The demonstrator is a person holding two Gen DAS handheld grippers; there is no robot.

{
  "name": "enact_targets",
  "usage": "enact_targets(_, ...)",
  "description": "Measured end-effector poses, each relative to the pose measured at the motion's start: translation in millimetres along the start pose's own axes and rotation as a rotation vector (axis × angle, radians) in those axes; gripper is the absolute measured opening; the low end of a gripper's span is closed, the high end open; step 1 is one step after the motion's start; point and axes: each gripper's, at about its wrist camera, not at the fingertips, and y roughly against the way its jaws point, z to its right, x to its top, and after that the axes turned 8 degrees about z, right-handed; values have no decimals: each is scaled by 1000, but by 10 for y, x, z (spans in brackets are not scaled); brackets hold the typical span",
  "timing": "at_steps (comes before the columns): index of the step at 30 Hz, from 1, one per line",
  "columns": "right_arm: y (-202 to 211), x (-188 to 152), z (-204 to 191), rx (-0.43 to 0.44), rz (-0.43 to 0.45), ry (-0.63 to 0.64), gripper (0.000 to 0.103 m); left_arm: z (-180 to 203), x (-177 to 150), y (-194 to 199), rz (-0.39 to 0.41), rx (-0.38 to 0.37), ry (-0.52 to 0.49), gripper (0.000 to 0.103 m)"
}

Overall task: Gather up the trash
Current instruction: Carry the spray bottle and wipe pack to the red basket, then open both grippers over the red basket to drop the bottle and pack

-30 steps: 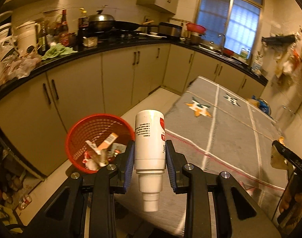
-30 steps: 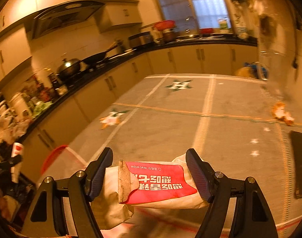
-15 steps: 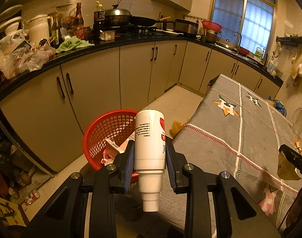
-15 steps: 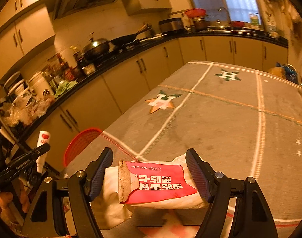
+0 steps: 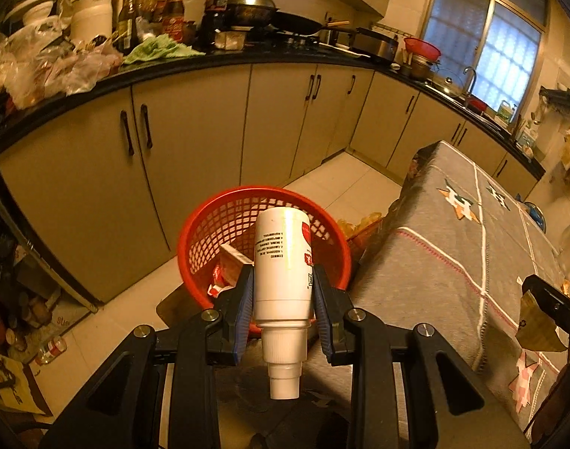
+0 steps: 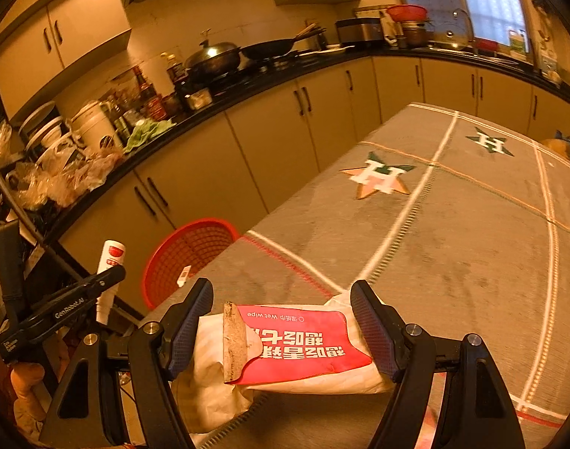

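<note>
White bottle: clamped in our left tool above red basket | wet-wipe packet: clamped in our right tool

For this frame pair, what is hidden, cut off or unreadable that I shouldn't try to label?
- Left wrist view: the red basket holds trash, but the white bottle in the left gripper covers most of it.
- Left wrist view: the bottle's print is too small to read.
- Right wrist view: the table edge hides the basket's near side.
- Right wrist view: the right gripper clamps the wet wipe packet; its underside is hidden.
</note>
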Motion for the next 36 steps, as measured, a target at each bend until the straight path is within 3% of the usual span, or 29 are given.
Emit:
enact_targets(16,-613,230,-626,94,-69,47,80,-493,18,-308,-44,-42,97,29)
enact_targets(27,-1383,458,-917,208,-130,-55,80,-655,199,-653,-55,-106,143,29)
enact_targets(36,-1876,405,-1044,221,-181,-80,81,-690,171,-849,-71,-90,126,30)
